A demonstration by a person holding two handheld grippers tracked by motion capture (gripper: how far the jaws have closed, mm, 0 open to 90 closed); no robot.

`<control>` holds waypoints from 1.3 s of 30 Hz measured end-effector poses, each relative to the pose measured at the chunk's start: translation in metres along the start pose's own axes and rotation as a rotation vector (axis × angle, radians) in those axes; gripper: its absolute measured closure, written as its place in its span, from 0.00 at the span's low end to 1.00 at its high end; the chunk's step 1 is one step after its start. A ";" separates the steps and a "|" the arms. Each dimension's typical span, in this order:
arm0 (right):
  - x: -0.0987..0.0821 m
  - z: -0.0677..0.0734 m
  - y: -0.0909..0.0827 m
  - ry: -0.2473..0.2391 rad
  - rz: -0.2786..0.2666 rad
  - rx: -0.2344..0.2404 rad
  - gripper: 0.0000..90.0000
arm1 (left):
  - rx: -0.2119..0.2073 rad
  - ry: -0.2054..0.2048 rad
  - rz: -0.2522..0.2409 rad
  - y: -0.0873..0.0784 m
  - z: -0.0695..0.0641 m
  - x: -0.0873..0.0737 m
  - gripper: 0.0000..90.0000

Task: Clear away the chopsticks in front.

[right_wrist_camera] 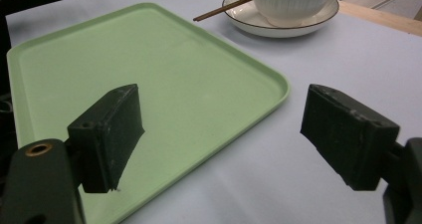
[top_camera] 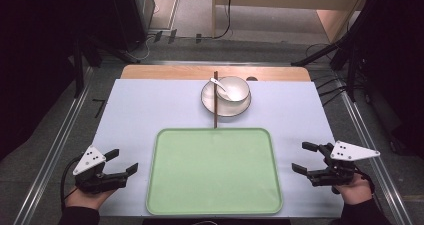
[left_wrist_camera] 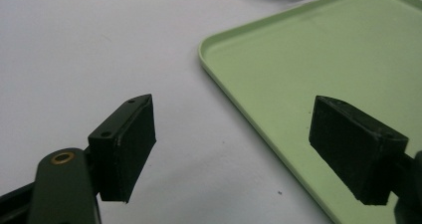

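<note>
Left gripper (top_camera: 123,161): lower left, jaws wide apart, holding nothing; hand cut off by the bottom edge
Right gripper (top_camera: 304,158): lower right, spread wide, empty
Pale green rectangular plastic tray (top_camera: 170,195): centre, bare
White ceramic bowl (top_camera: 239,86): upper centre, on a dark-rimmed white plate (top_camera: 212,106); white spoon (top_camera: 220,85) inside, its scoop hard to make out; thin brown chopstick (top_camera: 215,116) across the plate; whether one or two, unclear

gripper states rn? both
Left gripper: open, holding nothing, beside the tray.
Right gripper: open, holding nothing.
</note>
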State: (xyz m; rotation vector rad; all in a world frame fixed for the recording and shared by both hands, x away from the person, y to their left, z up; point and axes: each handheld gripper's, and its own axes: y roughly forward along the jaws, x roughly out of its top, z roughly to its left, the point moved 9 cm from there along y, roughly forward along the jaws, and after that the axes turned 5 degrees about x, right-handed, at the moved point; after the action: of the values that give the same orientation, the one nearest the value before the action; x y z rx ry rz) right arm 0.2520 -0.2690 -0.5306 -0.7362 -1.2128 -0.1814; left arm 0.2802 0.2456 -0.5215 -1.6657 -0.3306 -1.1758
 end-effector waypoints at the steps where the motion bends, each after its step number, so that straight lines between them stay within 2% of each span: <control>1: 0.000 0.000 0.000 -0.001 -0.002 0.000 0.19 | 0.007 0.009 -0.002 0.000 0.001 0.001 0.22; 7: 0.001 0.001 -0.001 -0.004 -0.009 0.000 0.19 | -0.014 0.017 -0.007 0.002 -0.002 0.001 0.25; 14: 0.001 0.002 0.000 -0.010 -0.003 0.004 0.19 | -0.017 0.028 -0.023 0.003 -0.001 0.003 0.25; 18: -0.001 0.002 0.000 -0.010 0.009 0.004 0.19 | -0.036 0.038 -0.058 0.002 -0.004 0.006 0.32; 22: 0.000 0.004 0.000 -0.011 0.006 0.004 0.19 | -0.054 0.035 -0.062 0.001 -0.006 0.005 0.34; 28: 0.000 0.003 0.000 -0.012 0.007 0.005 0.19 | -0.081 0.009 -0.078 0.001 -0.006 0.006 0.37; 33: 0.000 0.004 0.000 -0.012 0.006 0.008 0.19 | -0.067 -0.003 -0.087 0.002 -0.004 0.008 0.39; 34: 0.000 0.004 0.000 -0.012 0.005 0.008 0.19 | -0.085 -0.026 -0.091 0.001 -0.005 0.009 0.40; 37: 0.000 0.004 0.001 -0.013 0.006 0.008 0.19 | -0.099 -0.045 -0.076 0.002 -0.006 0.008 0.43; 39: 0.000 0.004 0.001 -0.013 0.009 0.008 0.19 | -0.107 -0.071 -0.041 0.004 -0.007 0.007 0.46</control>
State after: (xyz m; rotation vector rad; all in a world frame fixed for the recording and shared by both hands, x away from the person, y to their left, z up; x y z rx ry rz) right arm 0.2491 -0.2662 -0.5305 -0.7368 -1.2221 -0.1642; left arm 0.2826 0.2360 -0.5175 -1.8042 -0.3531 -1.1839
